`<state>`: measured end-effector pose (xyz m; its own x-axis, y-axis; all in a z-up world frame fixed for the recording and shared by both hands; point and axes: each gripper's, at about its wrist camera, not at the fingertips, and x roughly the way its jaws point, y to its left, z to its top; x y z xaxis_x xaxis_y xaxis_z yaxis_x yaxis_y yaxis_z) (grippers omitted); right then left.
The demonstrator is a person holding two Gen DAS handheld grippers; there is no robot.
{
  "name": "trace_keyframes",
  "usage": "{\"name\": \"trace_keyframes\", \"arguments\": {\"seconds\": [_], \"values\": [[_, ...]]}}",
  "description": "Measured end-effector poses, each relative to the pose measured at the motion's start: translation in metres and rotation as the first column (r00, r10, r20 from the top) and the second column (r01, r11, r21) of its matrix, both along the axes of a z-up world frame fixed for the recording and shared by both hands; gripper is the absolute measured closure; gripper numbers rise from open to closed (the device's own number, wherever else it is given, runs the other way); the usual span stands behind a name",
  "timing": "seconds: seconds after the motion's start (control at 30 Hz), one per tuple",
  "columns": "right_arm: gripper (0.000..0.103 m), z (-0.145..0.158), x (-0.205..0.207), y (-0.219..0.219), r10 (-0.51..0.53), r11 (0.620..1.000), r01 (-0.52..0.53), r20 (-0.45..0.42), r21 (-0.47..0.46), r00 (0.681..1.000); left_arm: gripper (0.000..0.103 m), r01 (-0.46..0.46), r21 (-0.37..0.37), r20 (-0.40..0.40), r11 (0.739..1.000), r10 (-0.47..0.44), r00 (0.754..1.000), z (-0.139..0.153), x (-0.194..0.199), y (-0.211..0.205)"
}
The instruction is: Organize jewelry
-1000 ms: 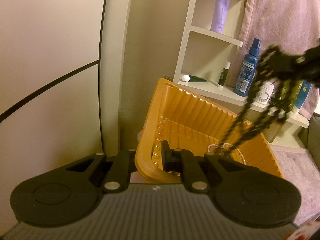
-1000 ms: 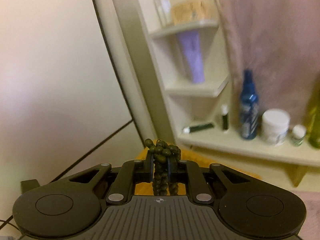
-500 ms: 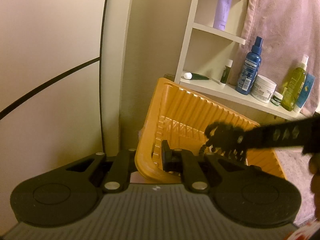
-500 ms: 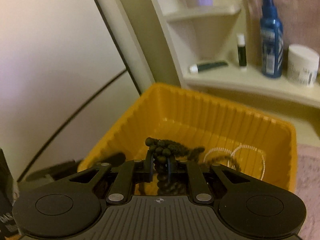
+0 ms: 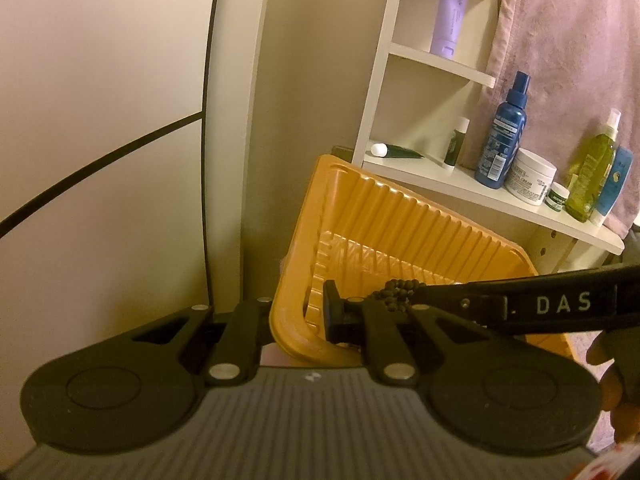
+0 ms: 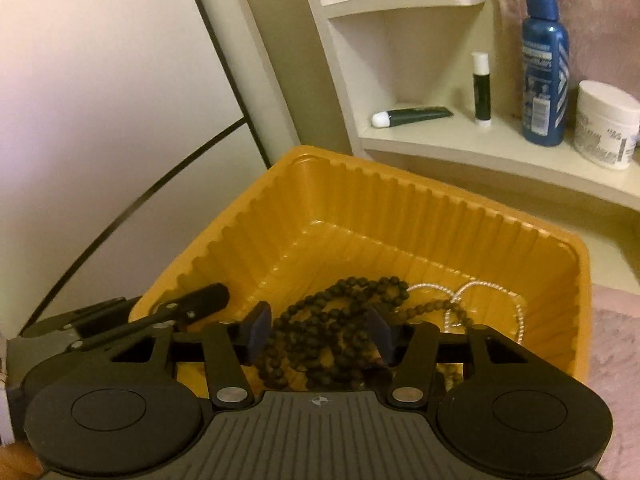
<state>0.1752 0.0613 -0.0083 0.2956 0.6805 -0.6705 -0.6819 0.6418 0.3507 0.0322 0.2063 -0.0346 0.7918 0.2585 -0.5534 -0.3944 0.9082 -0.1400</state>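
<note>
Left tongs (image 5: 316, 316): clamped together on the near rim of the orange tray (image 5: 384, 220), tilting it up.
Right tongs (image 6: 316, 330): jaws were opening, apart, over the tray's inside; pads not pressing the beads.
Dark bead necklace (image 6: 332, 328): lay heaped on the tray's floor, between the spread pads.
White cord bracelet (image 6: 476, 296): lay in the tray toward its right wall, just beside the dark beads.
Shelf (image 6: 500, 148): behind the tray, carrying a blue spray bottle (image 6: 544, 64) and a white jar (image 6: 606, 124).

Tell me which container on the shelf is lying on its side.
It is the dark green tube with a white cap, flat on the lowest shelf at its left end. The blue spray bottle, white jar and small stick all stand upright.
</note>
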Motion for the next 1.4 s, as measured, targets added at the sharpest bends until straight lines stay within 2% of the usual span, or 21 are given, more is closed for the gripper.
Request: {"name": "trace_keyframes", "arguments": {"seconds": [0.33, 0.63, 0.8, 1.03, 1.13, 1.2, 1.3, 1.4], "values": [[0.039, 0.004, -0.002, -0.031, -0.052, 0.999, 0.052, 0.004, 0.003, 0.999, 0.092, -0.004, -0.004, -0.008, 1.000, 0.004, 1.000, -0.003, 0.001, 0.002], [0.034, 0.010, -0.004, -0.078, -0.152, 0.988, 0.152, 0.030, 0.007, 0.988, 0.092, -0.010, -0.008, -0.012, 1.000, 0.010, 1.000, -0.006, 0.003, 0.004], [0.032, 0.012, -0.009, -0.101, -0.207, 0.978, 0.209, 0.069, -0.024, 0.976, 0.092, -0.021, -0.036, -0.015, 0.999, 0.020, 1.000, -0.015, 0.006, 0.011], [0.031, 0.007, -0.015, -0.128, -0.272, 0.961, 0.274, 0.047, -0.039, 0.961, 0.086, -0.006, -0.073, -0.037, 0.997, 0.003, 0.999, -0.036, 0.011, 0.023], [0.030, 0.005, -0.018, -0.137, -0.297, 0.954, 0.299, 0.036, -0.039, 0.954, 0.077, 0.008, -0.084, -0.043, 0.996, -0.012, 0.999, -0.041, 0.013, 0.027], [0.029, 0.004, -0.019, -0.142, -0.315, 0.948, 0.315, 0.019, -0.032, 0.949, 0.049, 0.020, -0.089, -0.031, 0.996, -0.023, 0.999, -0.040, 0.010, 0.029], [0.027, 0.002, -0.020, -0.149, -0.339, 0.941, 0.339, -0.007, -0.018, 0.941, 0.029, 0.026, -0.094, -0.014, 0.995, -0.027, 1.000, -0.037, 0.006, 0.032], [0.026, 0.003, -0.023, -0.157, -0.352, 0.936, 0.352, -0.009, -0.015, 0.936, 0.028, 0.013, -0.077, -0.036, 0.997, -0.016, 0.999, -0.034, 0.001, 0.034]]}}
